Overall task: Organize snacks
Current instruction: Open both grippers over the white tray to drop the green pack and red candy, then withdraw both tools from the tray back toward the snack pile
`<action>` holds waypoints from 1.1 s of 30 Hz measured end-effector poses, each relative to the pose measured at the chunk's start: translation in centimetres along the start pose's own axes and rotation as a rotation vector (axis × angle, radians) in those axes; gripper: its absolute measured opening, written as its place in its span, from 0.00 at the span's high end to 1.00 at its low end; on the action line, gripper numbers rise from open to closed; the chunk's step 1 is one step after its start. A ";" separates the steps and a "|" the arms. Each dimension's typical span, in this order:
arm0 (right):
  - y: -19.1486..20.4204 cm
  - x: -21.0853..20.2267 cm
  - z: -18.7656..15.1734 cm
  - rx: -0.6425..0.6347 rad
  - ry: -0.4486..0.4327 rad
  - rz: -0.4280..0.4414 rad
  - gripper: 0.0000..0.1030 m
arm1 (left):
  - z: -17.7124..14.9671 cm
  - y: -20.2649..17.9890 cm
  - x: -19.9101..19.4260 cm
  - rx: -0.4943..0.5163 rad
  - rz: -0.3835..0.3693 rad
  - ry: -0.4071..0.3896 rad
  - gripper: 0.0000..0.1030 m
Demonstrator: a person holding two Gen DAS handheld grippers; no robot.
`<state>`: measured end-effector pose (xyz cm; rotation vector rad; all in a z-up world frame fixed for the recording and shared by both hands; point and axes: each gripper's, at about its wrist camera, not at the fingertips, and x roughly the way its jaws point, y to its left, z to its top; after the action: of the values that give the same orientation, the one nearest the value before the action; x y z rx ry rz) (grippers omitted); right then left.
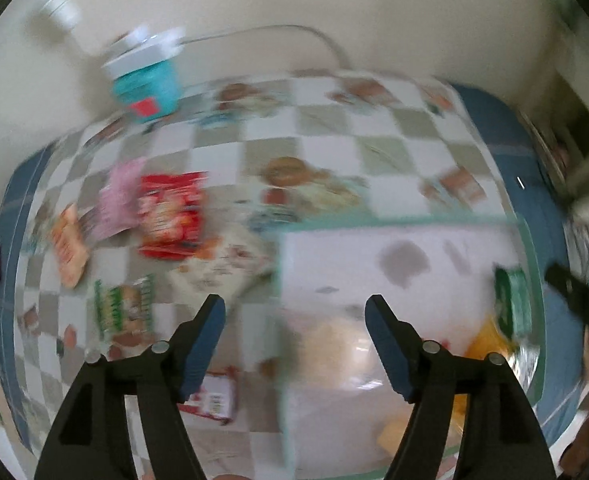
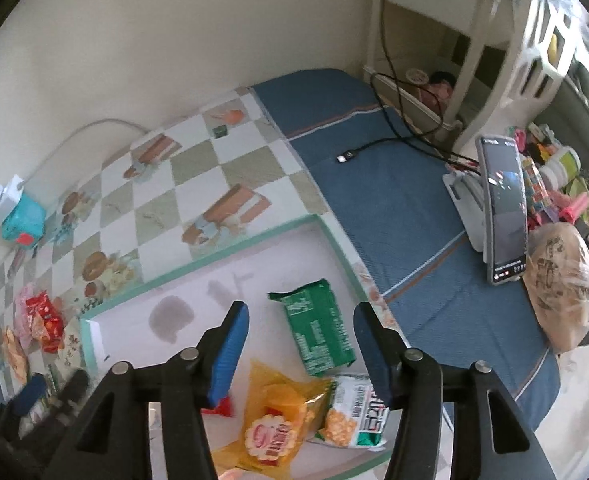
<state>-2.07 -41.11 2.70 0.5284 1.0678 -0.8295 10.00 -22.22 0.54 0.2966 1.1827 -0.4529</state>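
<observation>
Both tongs, left (image 1: 294, 344) and right (image 2: 300, 350), hang open and empty over our green-rimmed tray (image 2: 198, 258), where the green packet (image 2: 318, 330) and yellow packet (image 2: 276, 420) lie. Next we should reach for the red packet (image 1: 172, 216) on the checked tabletop (image 1: 334, 128), closing on its crimped edge.

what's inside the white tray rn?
White tray: green packet, yellow bag, white corn-snack pack, a red packet mostly hidden behind the right claw.

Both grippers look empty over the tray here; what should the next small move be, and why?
Probably swing the open left gripper toward the red snack packet still on the checkered cloth; the tray already holds the green packet and yellow packet.
</observation>
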 end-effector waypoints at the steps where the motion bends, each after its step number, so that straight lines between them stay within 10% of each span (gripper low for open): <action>1: 0.6 -0.1 -0.1 -0.012 0.000 0.004 0.43 | 0.2 1.3 -0.1 -0.034 0.008 -0.002 0.28; 14: 11.6 -2.0 -3.3 -0.211 -0.004 0.114 0.42 | -0.6 21.1 -1.8 -0.429 0.269 -0.032 0.23; 27: 20.2 -2.7 -6.3 -0.310 0.005 0.196 0.40 | -2.7 30.7 -3.9 -0.576 0.343 -0.091 0.10; 33: 23.1 -1.2 -7.7 -0.358 0.026 0.248 0.17 | -3.7 33.3 -2.6 -0.641 0.339 -0.072 0.05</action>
<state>12.03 -21.32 0.49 0.3590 1.1182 -0.4025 22.41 9.04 1.26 -0.0776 1.1196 0.2167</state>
